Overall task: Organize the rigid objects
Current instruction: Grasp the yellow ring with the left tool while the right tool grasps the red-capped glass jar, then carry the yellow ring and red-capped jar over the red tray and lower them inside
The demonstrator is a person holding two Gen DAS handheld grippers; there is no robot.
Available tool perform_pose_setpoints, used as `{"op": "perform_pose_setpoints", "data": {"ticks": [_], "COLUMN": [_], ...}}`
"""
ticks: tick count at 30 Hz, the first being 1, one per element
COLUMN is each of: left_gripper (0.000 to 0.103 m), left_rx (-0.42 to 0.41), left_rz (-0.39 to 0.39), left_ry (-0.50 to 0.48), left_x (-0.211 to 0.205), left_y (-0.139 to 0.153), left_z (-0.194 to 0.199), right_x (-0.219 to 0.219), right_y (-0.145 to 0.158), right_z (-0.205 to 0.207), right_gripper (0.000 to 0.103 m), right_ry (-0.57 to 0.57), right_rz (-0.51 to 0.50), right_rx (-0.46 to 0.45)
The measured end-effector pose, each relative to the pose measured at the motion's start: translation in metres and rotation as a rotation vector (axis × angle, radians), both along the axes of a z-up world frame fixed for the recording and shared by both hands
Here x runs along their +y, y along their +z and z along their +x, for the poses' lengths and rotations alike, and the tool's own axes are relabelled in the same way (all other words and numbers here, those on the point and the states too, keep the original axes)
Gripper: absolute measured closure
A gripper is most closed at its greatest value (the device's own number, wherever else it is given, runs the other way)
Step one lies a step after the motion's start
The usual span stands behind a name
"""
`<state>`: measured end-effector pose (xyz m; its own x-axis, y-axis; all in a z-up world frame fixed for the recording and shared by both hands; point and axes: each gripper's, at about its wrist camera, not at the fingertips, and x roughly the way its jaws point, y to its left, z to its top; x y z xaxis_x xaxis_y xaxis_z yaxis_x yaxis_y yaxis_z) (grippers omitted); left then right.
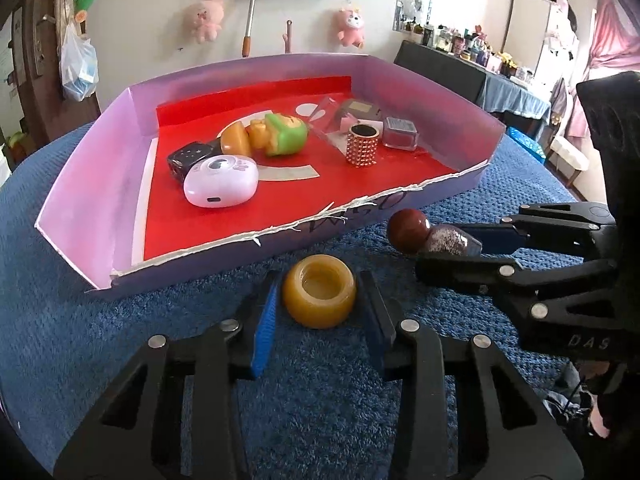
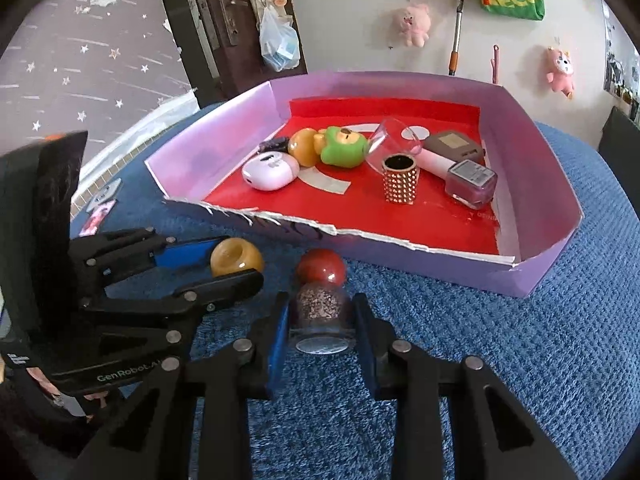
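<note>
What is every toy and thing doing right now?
Amber ring: on the blue cloth, between the left gripper fingers, gaps showing.
Glitter bottle: lying down between the right gripper fingers, gaps showing.
Tray: front wall torn.
Clear cup: tipped over in tray.
Studded cylinder: upright.

you have the shallow box (image 1: 120, 184) lying on the table cloth (image 1: 320, 420), its torn low wall facing you. before that wall, on the cloth, the round pot (image 1: 319, 296) sits between your left gripper (image 1: 320, 304) fingers, and to its right the ball-capped bottle (image 2: 321, 308) sits between your right gripper (image 2: 320, 320) fingers. in the box, the earbud case (image 1: 221, 185) lies left and nearest, the toy figure (image 1: 280, 134) behind it, the studded cylinder (image 1: 363, 146) right of centre, a square bottle (image 1: 400, 133) further right.
</note>
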<state>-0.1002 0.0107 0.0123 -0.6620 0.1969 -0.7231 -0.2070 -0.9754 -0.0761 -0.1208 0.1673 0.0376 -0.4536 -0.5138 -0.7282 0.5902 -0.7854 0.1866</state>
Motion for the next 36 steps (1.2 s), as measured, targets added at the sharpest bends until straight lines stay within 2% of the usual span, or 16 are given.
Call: {"op": "perform_pose_setpoints", "data": {"ticks": [25,36], "left_gripper": [0.067,0.067], "left_rx": [0.088,0.135], "left_rz": [0.020,0.025], "left_ry": [0.001,0.010], "left_x": [-0.007,-0.012], "left_y": [0.033,0.055], "left_z": [0.020,0.011], "right_x": [0.009,0.006], "right_y": [0.035,0.057], "right_z": [0.019,0.011], "right_gripper": [0.070,0.070], "right_ry": [0.022,0.030], "right_rz": [-0.107,-0.130], "right_rx": [0.010,0.045]}}
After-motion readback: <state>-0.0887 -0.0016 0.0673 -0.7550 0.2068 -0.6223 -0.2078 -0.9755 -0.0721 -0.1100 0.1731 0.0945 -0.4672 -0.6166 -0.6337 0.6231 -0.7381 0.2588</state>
